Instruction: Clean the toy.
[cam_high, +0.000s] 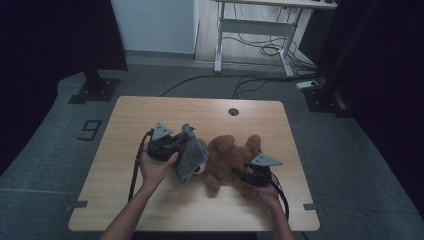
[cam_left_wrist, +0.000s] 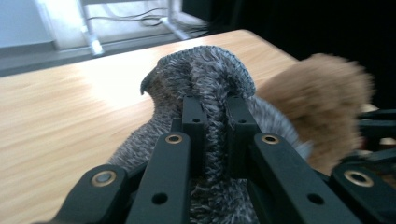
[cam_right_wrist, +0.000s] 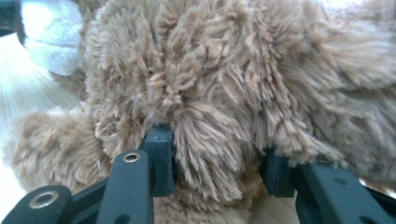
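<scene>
With the left tool (cam_high: 186, 146) clamped on the grey knitted garment (cam_high: 191, 154) at the nine o'clock side of the brown plush teddy bear (cam_high: 231, 159) mid-worktop (cam_high: 125, 120), and the right tool (cam_right_wrist: 215, 163) pinching its fur, draw the knit gently while the bear is anchored.

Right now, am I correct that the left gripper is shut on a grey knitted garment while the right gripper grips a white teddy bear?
Not quite: the teddy bear is brown, not white, as the right gripper view shows. The rest holds: the left gripper is shut on the grey knitted garment, and the right gripper grips the bear's fur.
</scene>
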